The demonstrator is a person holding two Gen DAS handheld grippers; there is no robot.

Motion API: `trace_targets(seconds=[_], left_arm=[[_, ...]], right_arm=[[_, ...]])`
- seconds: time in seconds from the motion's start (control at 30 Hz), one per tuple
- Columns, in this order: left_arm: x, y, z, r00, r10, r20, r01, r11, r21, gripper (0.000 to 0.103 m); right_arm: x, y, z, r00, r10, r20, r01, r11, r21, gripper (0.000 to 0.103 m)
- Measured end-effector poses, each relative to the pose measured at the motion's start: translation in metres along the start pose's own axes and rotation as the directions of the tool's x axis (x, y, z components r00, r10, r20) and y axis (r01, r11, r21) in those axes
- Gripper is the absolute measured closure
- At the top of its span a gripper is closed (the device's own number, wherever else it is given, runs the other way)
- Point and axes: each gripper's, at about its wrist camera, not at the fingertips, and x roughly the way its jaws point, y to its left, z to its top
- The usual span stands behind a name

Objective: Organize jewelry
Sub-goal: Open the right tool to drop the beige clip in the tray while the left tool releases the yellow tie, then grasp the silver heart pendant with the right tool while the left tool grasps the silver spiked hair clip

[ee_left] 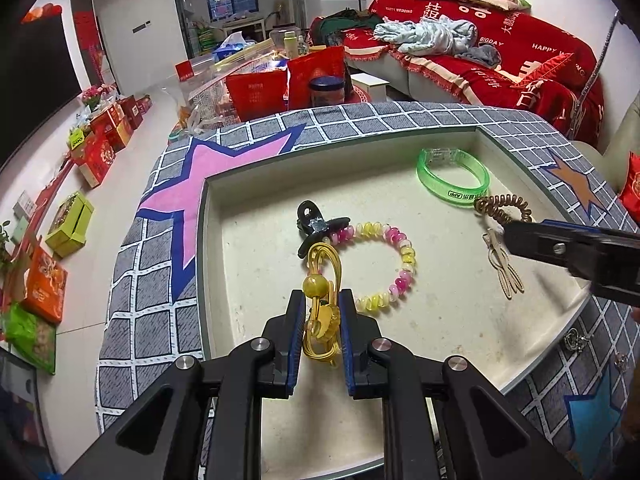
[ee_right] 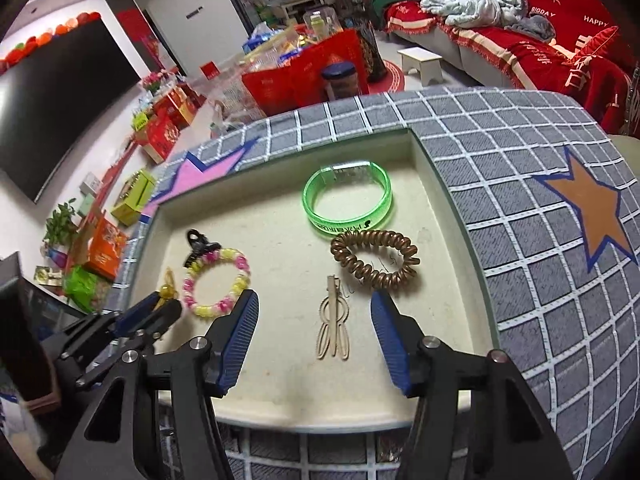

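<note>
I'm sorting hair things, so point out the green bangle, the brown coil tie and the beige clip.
green bangle [ee_right: 347, 229], right wrist view, near side of the band
brown coil tie [ee_right: 352, 264], right wrist view, left curve of the coil
beige clip [ee_right: 334, 316], right wrist view, middle of its bar

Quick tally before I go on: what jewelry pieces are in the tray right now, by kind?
Bracelets: 2, green bangle, pink-yellow beaded
Hair ties: 2, brown coil, yellow tie in the left gripper
Clips: 2, black claw, beige clip
Total: 6
</note>
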Motion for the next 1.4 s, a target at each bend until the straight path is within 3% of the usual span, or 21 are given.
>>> trace_targets(seconds=[0.23, 0.27, 0.3, 0.33, 0.4, 0.57, 0.63, 0.67, 0.8, 1.07, 1.4], left_arm=[[-0.009, -0.001, 0.002, 1.0, -0.006, 0.025, 0.006, 1.0, 0.001, 0.067], [-0.009, -0.002, 0.002, 1.0, -0.008, 0.024, 0.008, 1.0, 0.004, 0.037], [-0.01, -0.002, 0.003, 1.0, -0.005, 0.028, 0.006, 1.0, -0.002, 0.015], [-0.013, -0.001, 0.002, 0.999, 0.003, 0.046, -0.003, 1.0, -0.013, 0.0], [-0.02, -0.001, 0.002, 0.997, 0.012, 0.081, -0.01, 1.0, -0.024, 0.0], [-0.029, -0.003, 0.004, 0.996, 0.006, 0.087, -0.005, 1.0, -0.014, 0.0], [-0.036, -0.002, 0.001, 0.995, 0.015, 0.102, -0.014, 1.0, -0.009, 0.0], [-0.038, -0.002, 0.0, 0.994, 0.016, 0.107, -0.015, 1.0, -0.005, 0.0], [-0.053, -0.002, -0.007, 0.992, 0.001, 0.126, -0.003, 1.0, 0.013, 0.0], [-0.08, -0.008, -0.035, 0.99, -0.075, 0.118, 0.066, 0.995, 0.081, 0.0], [-0.086, -0.027, -0.085, 0.992, -0.12, 0.046, 0.112, 0.984, 0.137, 0.0]], right_arm=[[-0.029, 0.001, -0.011, 0.999, 0.028, 0.038, -0.029, 0.999, 0.02, 0.04], [-0.032, 0.001, -0.013, 0.999, 0.031, 0.038, -0.032, 0.999, 0.023, 0.04], [-0.034, 0.001, -0.015, 0.999, 0.031, 0.038, -0.032, 0.999, 0.025, 0.04], [-0.035, 0.0, -0.018, 0.999, 0.028, 0.037, -0.029, 0.999, 0.026, 0.04], [-0.039, -0.002, -0.022, 0.999, 0.026, 0.038, -0.027, 0.999, 0.031, 0.04], [-0.046, -0.01, -0.028, 0.999, 0.026, 0.037, -0.028, 0.998, 0.052, 0.039], [-0.05, -0.013, -0.032, 0.999, 0.029, 0.035, -0.031, 0.998, 0.057, 0.031], [-0.052, -0.014, -0.034, 0.999, 0.033, 0.035, -0.035, 0.998, 0.059, 0.021], [-0.064, -0.019, -0.043, 0.998, 0.033, 0.057, -0.037, 0.997, 0.07, 0.015], [-0.078, -0.033, -0.072, 0.999, 0.017, 0.046, -0.021, 0.996, 0.088, 0.015], [-0.092, -0.053, -0.122, 0.999, -0.05, -0.012, 0.051, 0.996, 0.069, 0.015]])
